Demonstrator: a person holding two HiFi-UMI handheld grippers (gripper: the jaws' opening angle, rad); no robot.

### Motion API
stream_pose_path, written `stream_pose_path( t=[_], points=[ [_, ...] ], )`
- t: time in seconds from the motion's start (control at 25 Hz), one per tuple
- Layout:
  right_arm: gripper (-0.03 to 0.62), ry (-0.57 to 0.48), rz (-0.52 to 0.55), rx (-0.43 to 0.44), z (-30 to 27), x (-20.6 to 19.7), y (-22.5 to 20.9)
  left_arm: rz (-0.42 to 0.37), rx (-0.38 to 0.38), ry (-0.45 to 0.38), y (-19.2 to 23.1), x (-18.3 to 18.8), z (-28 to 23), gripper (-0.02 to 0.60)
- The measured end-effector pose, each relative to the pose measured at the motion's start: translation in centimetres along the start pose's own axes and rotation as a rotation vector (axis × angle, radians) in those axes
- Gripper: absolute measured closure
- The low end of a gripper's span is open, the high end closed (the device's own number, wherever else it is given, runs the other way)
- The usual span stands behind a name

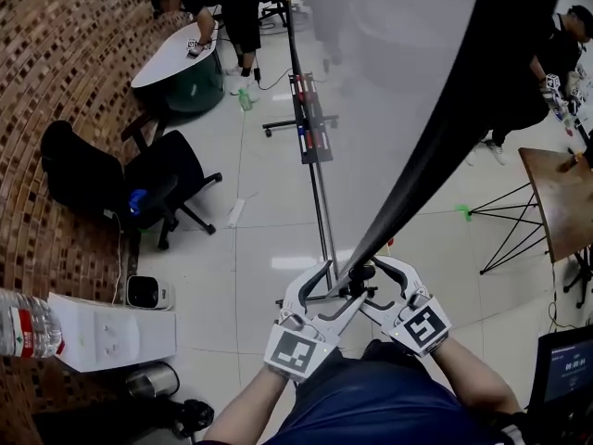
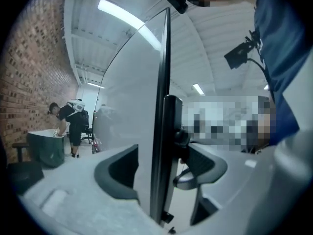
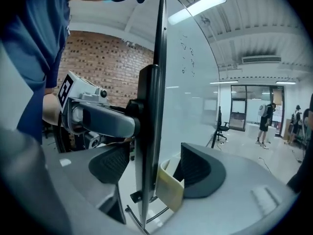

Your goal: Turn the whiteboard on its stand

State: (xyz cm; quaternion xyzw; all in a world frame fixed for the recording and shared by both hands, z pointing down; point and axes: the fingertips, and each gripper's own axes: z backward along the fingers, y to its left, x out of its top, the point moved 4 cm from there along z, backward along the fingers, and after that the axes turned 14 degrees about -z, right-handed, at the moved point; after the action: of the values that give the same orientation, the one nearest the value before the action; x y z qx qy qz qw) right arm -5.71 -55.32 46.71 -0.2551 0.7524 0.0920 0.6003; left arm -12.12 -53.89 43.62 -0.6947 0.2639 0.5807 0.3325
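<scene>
The whiteboard (image 1: 398,54) is tilted on its stand (image 1: 311,128) and I see it nearly edge-on, its dark frame (image 1: 435,146) running down to my grippers. Both grippers straddle that frame's lower end. The left gripper (image 1: 329,290) is open in the left gripper view (image 2: 159,170), with the frame (image 2: 160,131) between its pads and a gap on each side. The right gripper (image 1: 380,281) is open too (image 3: 154,168), around the same frame (image 3: 148,131), and a pale yellow piece (image 3: 171,190) sits between the board and its right pad.
Black office chairs (image 1: 157,179) stand by the brick wall (image 1: 56,54) at left. A white box (image 1: 111,332) and a water bottle (image 1: 23,323) are near left. A wooden table (image 1: 561,197) on wire legs is at right. People work at a round table (image 1: 176,54) and at far right (image 1: 556,63).
</scene>
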Motion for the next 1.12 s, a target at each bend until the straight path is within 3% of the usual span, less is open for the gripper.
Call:
stream_pose_path(
  t=[0.2,0.32,0.48,0.56,0.72,0.92,1.12],
  points=[
    [0.266,-0.011,-0.039,0.061,-1.5,-1.0,0.3,0.026,-0.061,0.013,-1.2,-0.1,-1.0,0.272],
    [0.270,-0.050,-0.068,0.091,-2.1,-1.1,0.1,0.014,-0.033,0.056,-1.2,-1.0,-1.8,0.273],
    [0.340,-0.076,-0.009,0.158,-2.5,-1.5,0.7,-0.018,0.021,0.078,-1.0,-1.9,-2.5,0.289],
    [0.359,-0.090,-0.004,0.151,-2.6,-1.4,0.9,-0.024,0.055,0.095,-0.8,-2.0,-2.4,0.331],
    [0.373,-0.104,-0.044,0.137,-2.6,-1.8,0.9,-0.023,0.107,0.093,-0.9,-1.9,-2.1,0.351],
    [0.381,-0.078,-0.044,0.135,-2.7,-1.8,1.0,-0.006,0.121,0.068,-0.7,-2.0,-2.0,0.354],
    [0.399,-0.085,-0.072,0.060,-2.2,-1.8,1.5,-0.003,0.126,0.080,-1.1,-1.8,-1.8,0.358]
  ],
)
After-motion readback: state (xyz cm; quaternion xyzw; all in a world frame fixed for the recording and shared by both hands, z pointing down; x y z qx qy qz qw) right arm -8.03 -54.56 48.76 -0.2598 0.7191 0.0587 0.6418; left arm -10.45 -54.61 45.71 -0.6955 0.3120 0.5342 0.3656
